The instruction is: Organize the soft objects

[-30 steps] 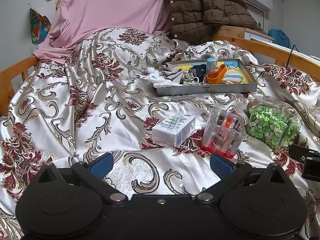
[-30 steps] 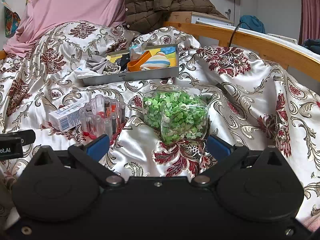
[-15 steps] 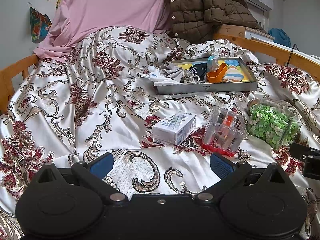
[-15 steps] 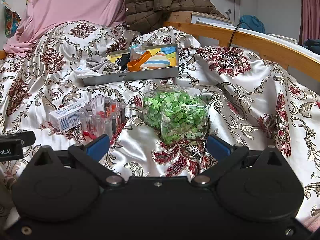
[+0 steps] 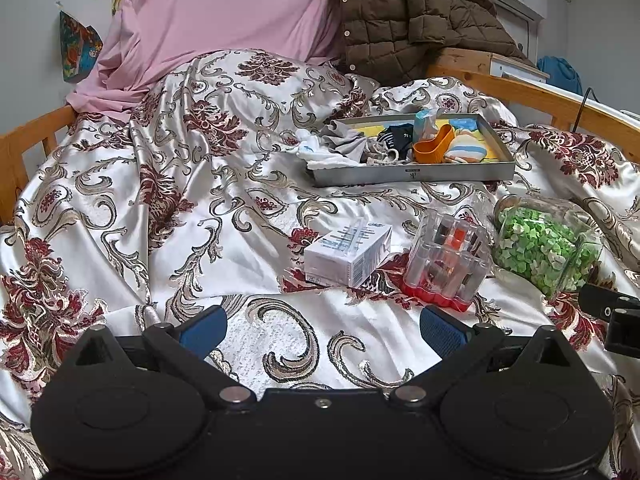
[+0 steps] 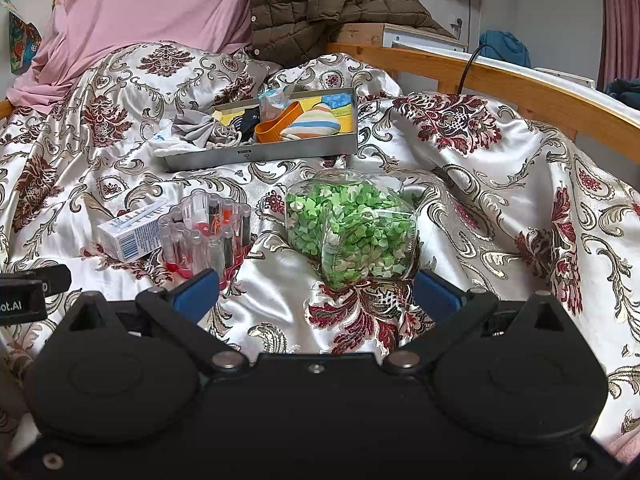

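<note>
Left tool and right tool: spread wide, empty. Soft cloths heaped in tray, upper right of frame. Light, limp, likely slippery; pinch at bunched fold.

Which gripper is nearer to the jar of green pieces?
Right. The right gripper sits directly before the jar of green pieces, jaws open. The left gripper is farther, with the jar off to its right.
</note>
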### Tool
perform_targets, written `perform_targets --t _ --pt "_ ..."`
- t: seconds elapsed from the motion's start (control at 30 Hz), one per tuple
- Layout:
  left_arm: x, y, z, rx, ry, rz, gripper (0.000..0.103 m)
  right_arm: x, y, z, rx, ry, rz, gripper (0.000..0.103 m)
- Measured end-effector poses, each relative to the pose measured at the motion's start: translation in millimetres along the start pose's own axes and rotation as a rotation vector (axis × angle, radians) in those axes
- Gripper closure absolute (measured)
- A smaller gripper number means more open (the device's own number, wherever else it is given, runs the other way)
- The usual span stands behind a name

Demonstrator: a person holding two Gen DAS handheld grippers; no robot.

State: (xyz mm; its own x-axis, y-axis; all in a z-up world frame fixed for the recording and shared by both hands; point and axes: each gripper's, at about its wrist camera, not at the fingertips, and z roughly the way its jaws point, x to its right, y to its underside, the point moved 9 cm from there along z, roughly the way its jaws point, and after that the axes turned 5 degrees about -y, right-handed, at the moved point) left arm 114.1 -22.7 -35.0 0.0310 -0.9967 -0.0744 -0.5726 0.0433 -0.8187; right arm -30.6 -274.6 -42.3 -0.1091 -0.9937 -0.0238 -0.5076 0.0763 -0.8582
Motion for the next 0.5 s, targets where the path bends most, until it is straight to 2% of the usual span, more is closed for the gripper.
perform_targets --t 0.2,0.37,0.5 --pt "1.1 1.1 1.2 -0.003 -0.005 0.002 0.001 0.1 -0.1 0.1 0.0 -0.001 -0.001 0.001" --pt "-4.1 2.7 0.8 -0.045 -0.011 -0.052 0.001 0.5 0.1 0.4 0.0 -0.001 -0.001 0.001" --pt "-3.7 1.6 -1.2 -0.046 -0.019 -0.049 0.001 0.5 0.0 0.4 -0.001 -0.002 -0.002 0.001"
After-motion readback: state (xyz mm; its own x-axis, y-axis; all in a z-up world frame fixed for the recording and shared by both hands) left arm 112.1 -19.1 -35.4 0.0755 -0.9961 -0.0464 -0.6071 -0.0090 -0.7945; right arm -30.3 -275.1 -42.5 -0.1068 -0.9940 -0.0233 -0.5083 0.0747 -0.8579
